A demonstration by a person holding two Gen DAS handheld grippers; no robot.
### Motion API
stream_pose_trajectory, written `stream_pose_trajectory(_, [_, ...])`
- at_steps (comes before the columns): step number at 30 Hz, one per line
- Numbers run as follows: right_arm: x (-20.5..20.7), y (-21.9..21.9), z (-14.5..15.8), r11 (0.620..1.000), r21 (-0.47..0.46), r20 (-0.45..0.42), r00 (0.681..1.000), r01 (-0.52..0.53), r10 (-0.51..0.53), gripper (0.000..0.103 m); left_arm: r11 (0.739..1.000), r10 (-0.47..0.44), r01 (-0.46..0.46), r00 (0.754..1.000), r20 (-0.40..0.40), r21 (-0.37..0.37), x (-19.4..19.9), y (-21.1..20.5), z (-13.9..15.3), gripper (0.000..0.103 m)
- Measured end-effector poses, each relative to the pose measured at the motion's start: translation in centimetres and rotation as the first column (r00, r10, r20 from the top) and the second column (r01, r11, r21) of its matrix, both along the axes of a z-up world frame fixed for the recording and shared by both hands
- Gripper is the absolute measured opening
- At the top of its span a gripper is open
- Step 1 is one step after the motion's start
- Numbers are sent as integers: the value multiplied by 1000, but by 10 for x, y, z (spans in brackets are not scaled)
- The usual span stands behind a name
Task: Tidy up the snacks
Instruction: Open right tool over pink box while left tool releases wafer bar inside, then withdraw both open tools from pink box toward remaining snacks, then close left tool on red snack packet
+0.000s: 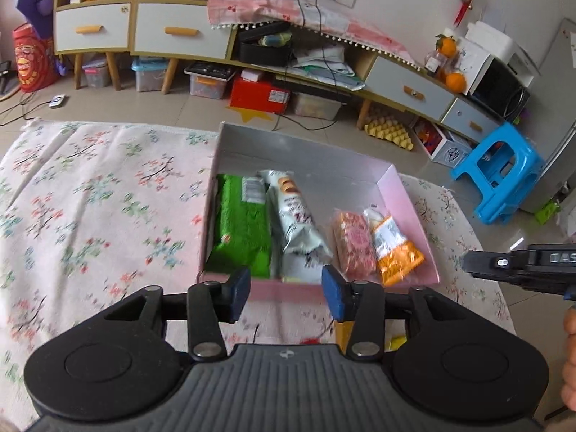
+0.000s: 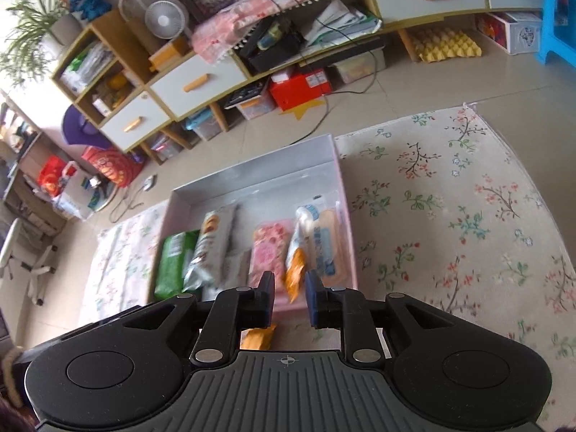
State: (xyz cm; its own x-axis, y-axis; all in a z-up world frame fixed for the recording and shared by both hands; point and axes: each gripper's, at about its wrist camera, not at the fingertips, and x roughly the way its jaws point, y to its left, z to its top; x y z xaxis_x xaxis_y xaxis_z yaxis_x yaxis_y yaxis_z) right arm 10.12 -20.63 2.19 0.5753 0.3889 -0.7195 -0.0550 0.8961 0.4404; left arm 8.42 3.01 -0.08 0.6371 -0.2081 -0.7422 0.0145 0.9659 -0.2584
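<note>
A shallow pink box (image 1: 414, 208) (image 2: 345, 194) lies on the flowered cloth. Inside it, left to right, are a green packet (image 1: 241, 230) (image 2: 172, 266), a white wafer pack (image 1: 298, 216) (image 2: 210, 244), a pink packet (image 1: 354, 244) (image 2: 268, 252) and an orange-and-white packet (image 1: 394, 248) (image 2: 297, 262). My left gripper (image 1: 286, 293) hovers open over the box's near wall with nothing between its pads. My right gripper (image 2: 289, 298) (image 1: 504, 264) is open too, hanging just right of the box; the orange-and-white packet shows through the gap without being touched.
More small orange and yellow snacks (image 2: 257, 336) (image 1: 396, 342) lie on the cloth just below the grippers, partly hidden. Beyond the table are a low cabinet (image 1: 180, 32), storage bins, a red box (image 1: 259, 95) and a blue stool (image 1: 504, 169). A hand (image 1: 570, 352) shows at the right edge.
</note>
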Motion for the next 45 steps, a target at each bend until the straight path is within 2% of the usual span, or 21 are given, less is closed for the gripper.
stream_pose_trajectory(1, [-6,-1,3,1000,0,2,1000,-7,7,21,1000,9,-8,1000,-12,14,-4,-2,0,45])
stream_pose_trajectory(3, [-21,-3,7,1000,-8,0,1000,-13,13,30,998,45,-43,998,-37,50,-15,-4,1,45])
stream_pose_trajectory(5, [-37,-8,14,1000,-16,-6,1000,-14,14,31,992,98,-93,994,-55,88,-32,-8,4,47])
stream_pose_trajectory(8, [-65,-16,28,999,20,7,1000,-25,25,33,994,65,-64,998,-3,83,-62,-20,12,56])
stream_pose_trajectory(9, [-75,-17,32,999,28,27,999,-41,40,36,994,49,-51,999,22,94,-71,-25,15,61])
stream_pose_trajectory(12, [-107,-14,38,996,-23,84,993,-84,85,69,988,32,-42,997,68,148,-90,-33,13,69])
stream_pose_trajectory(14, [-120,-12,32,992,-81,86,991,-92,99,70,986,5,-12,999,42,169,-92,-37,3,70])
stream_pose_trajectory(16, [-124,-12,18,987,-112,43,992,-112,118,70,989,-10,11,1000,-6,145,-88,-38,-8,70])
stream_pose_trajectory(19, [-120,-10,-4,982,-128,-34,990,-140,137,70,993,9,-2,998,-58,115,-79,-34,-16,71])
stream_pose_trajectory(22, [-121,-9,-17,976,-158,-69,988,-148,139,70,994,11,-3,997,-77,106,-78,-37,-20,73])
stream_pose_trajectory(28, [-124,-3,-24,971,-166,-87,984,-170,157,70,993,-11,24,994,-111,113,-86,-49,-31,75])
stream_pose_trajectory(30, [-125,0,-24,969,-172,-90,982,-180,166,71,994,0,13,993,-118,112,-90,-49,-34,77])
stream_pose_trajectory(36, [-122,0,-28,968,-199,-102,986,-152,133,88,991,19,-2,992,-123,136,-92,-48,-35,83])
stream_pose_trajectory(40, [-119,2,-40,968,-194,-162,978,-161,131,89,990,24,-8,993,-119,138,-92,-47,-35,85])
stream_pose_trajectory(45, [-122,10,-44,959,-217,-168,975,-181,146,89,990,19,-1,993,-119,144,-92,-50,-36,86])
